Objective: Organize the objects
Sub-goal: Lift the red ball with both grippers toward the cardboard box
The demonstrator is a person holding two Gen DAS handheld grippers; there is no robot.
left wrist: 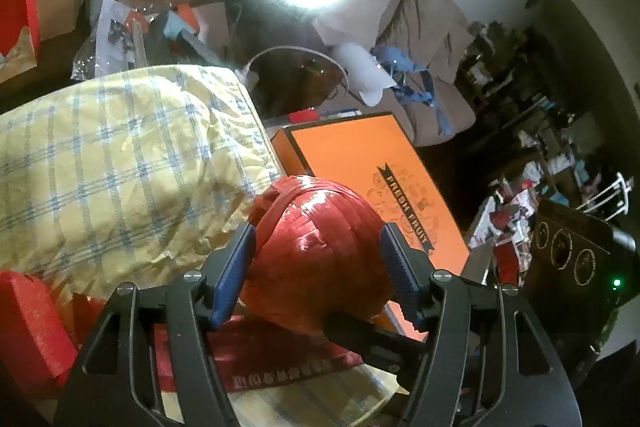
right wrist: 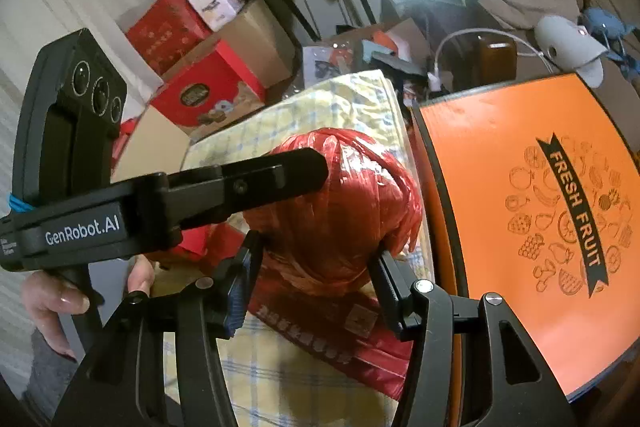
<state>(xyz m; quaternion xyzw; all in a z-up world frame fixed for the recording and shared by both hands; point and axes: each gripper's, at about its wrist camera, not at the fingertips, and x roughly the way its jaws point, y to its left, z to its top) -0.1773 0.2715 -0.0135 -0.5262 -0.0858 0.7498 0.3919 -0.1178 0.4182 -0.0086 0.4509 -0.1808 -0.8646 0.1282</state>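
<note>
Beside the orange box (right wrist: 520, 195), on its left edge, a red ball (left wrist: 316, 251) of wound plastic strip is being held up by both tools at once. The left tool (left wrist: 316, 267) is being closed around the ball's widest part, with its blue ribbed pads (left wrist: 236, 267) lying against the red flanks; whether they are pressing or only touching cannot be told. The right tool (right wrist: 316, 275) is being kept about half open lower down on the same ball, its pads seated against the underside, so a grip there is being judged likely.

Little of the task is being shown as done. The ball is not yet being set anywhere; it is being carried just above a flat red packet (right wrist: 340, 327) that is lying on a checked cloth bundle (left wrist: 120, 155) left of the box. Clutter is lying beyond the box: cardboard and red cartons (right wrist: 208, 95), papers and a white lamp (right wrist: 568, 43). Most of the sorting is therefore being judged as still to come.

The ball is being seen as glossy, crinkled ribbon, wrapped in crossing bands into a rough, slightly lumpy sphere; it is being judged light and a little springy. The box is being read as smooth, stiff card, flat-topped, with dark edging and a printed fruit banner. The bundle is being seen as soft, rumpled yellow fabric with blue lines, pillow-shaped. The packet is being taken for thin, shiny film with pale lettering.
</note>
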